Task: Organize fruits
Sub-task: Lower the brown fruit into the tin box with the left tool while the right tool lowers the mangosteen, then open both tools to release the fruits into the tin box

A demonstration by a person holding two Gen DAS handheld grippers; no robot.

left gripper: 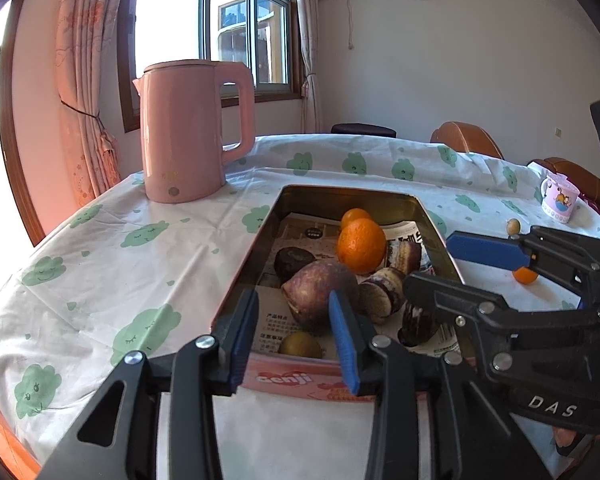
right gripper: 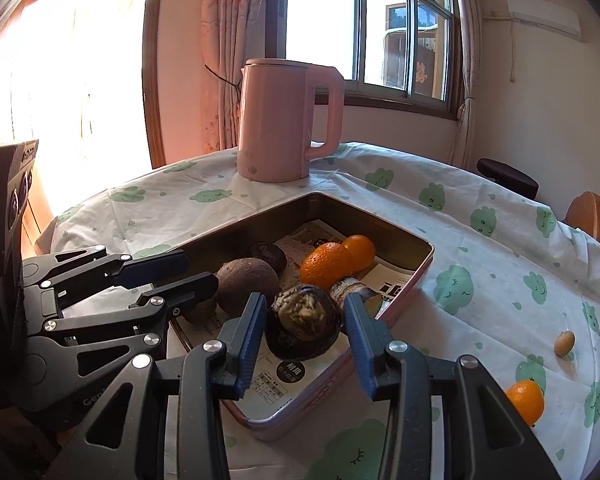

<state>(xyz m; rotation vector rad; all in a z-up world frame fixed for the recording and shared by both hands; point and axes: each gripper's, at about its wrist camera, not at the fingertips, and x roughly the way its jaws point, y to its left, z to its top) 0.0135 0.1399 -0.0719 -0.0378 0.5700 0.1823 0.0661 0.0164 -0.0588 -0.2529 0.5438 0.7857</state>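
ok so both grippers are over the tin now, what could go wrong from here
1. The tin is crowded: the dark round fruit between the open right gripper fingers touches its neighbours, so closing could shove them.
2. The left gripper works close beside the right one at the purple-brown fruit; the two may collide.
3. A small orange lies loose on the tablecloth by the right gripper's frame and might get knocked and roll.

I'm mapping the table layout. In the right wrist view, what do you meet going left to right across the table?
left gripper → pink kettle → pair of oranges in the tin → loose orange → small round tan fruit
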